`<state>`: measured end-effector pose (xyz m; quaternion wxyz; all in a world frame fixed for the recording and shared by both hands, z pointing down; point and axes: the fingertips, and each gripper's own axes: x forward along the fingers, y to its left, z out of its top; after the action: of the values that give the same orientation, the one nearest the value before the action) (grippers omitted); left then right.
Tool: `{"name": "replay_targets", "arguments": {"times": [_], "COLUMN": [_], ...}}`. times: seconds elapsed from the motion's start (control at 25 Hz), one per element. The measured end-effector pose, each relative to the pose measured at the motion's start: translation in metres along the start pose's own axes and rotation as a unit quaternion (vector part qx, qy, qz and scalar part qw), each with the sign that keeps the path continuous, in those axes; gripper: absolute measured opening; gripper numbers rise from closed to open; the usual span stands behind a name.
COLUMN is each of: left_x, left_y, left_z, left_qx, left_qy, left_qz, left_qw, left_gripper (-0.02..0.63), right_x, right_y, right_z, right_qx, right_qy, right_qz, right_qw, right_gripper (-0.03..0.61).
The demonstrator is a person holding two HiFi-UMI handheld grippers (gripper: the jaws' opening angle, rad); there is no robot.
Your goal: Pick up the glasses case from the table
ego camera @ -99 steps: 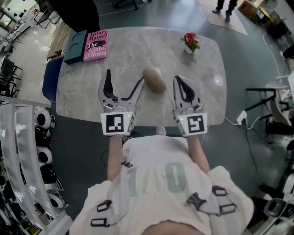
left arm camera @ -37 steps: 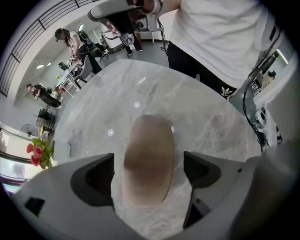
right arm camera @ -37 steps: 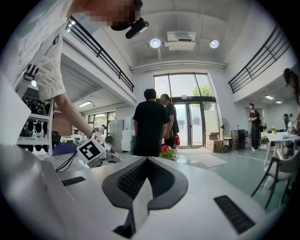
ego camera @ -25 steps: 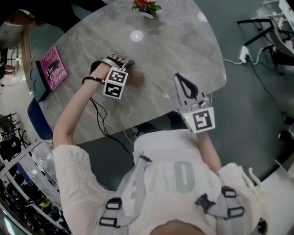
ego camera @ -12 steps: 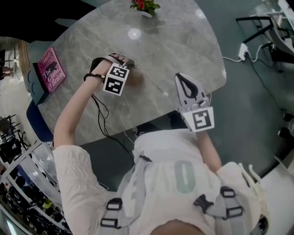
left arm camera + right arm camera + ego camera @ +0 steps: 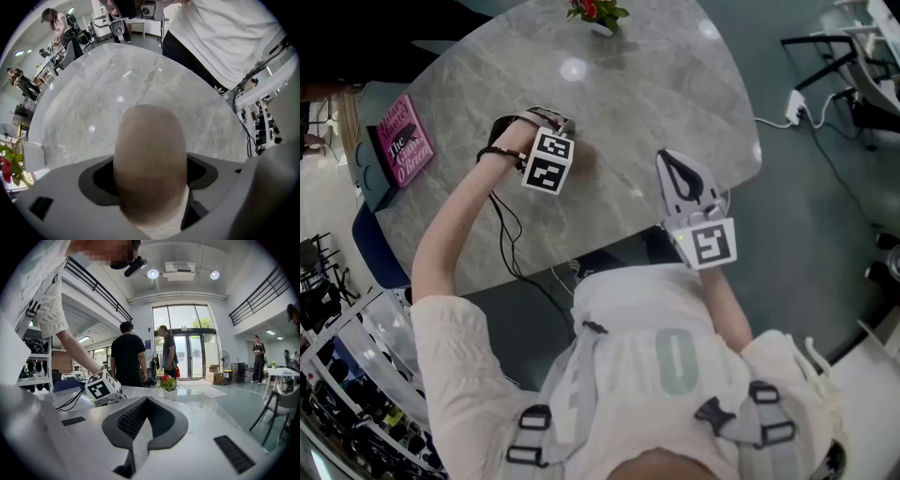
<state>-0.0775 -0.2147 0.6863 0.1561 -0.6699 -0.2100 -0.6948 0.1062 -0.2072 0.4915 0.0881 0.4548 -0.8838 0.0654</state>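
Table: the grey marble table (image 6: 675, 103) lay under the left claw and reached out ahead of the right one.
Person: the left forearm (image 6: 455, 234) stretched out over the tabletop and carried its claw to mid-table.
Right claw: the right gripper (image 6: 670, 164) sat level at the table's near edge, clenched on nothing, well apart from the case.
Left claw: the left gripper (image 6: 150, 180) pointed straight down with its jaws wide and closing. The case stood between them, and no firm clamp showed yet.
Book: a pink hardback (image 6: 403, 145) lay well off to the left claw's outer side, near the table's rim.
Glasses case: the brown rounded glasses case (image 6: 147, 140) rested on the marble directly beneath the left claw. It ran lengthwise up the gap, one end tucked deep between the jaws.
Flower pot: a small potted plant with red flowers (image 6: 598, 17) stood at the far edge, beyond both claws.
Step in hand: closing on the case, judged the last move before the lift.
Doing it well: the shell looked smooth and curved, so it would likely squirt out of an off-centre pinch. Keep the claw vertical and still, finish the squeeze across the case's middle, then lift straight up.
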Motion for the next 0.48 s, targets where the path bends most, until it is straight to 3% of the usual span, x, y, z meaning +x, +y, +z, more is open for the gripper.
{"name": "replay_targets", "arguments": {"times": [0.24, 0.48], "left_x": [0.002, 0.002], "left_y": [0.003, -0.007], "left_z": [0.0, 0.007], "left_qx": [-0.024, -0.023], "left_qy": [-0.007, -0.018], "left_qz": [-0.006, -0.011], "left_qw": [0.9997, 0.9995], "left_gripper": [0.393, 0.39], "right_x": [-0.001, 0.0], "right_y": [0.0, -0.001], "right_z": [0.003, 0.009], "right_qx": [-0.007, 0.0], "right_qy": [-0.01, -0.014], "right_qz": [0.0, -0.005], "right_qw": [1.0, 1.0], "right_gripper": [0.002, 0.002]}}
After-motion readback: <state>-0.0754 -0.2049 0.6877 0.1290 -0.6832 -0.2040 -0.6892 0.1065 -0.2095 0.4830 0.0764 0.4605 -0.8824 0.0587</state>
